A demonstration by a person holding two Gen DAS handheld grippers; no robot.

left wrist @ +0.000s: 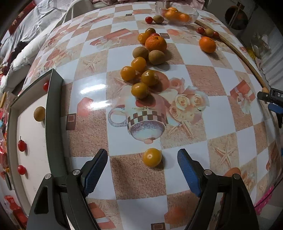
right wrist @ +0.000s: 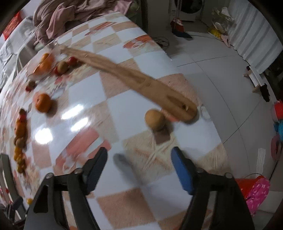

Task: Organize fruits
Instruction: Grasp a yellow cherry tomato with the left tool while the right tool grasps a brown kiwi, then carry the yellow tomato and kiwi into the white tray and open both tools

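A small yellow-orange fruit (left wrist: 152,157) lies on the checked tablecloth between the blue pads of my left gripper (left wrist: 142,154), which is open and touches nothing. Farther on, several more of these yellow fruits (left wrist: 139,74), two brown kiwis (left wrist: 148,54) and an orange (left wrist: 155,43) lie in a loose line. Another orange (left wrist: 207,44) sits apart to the right. My right gripper (right wrist: 139,153) is open and empty over the table's right part, in a blurred view. A round brown fruit (right wrist: 154,120) lies ahead of it beside the end of a wooden stick (right wrist: 141,83).
A dark-rimmed white tray (left wrist: 53,109) at the left holds a kiwi (left wrist: 39,113) and three red cherry tomatoes (left wrist: 22,145). A glass bowl (left wrist: 193,12) with oranges stands at the far edge. The table edge and tiled floor (right wrist: 221,58) lie to the right.
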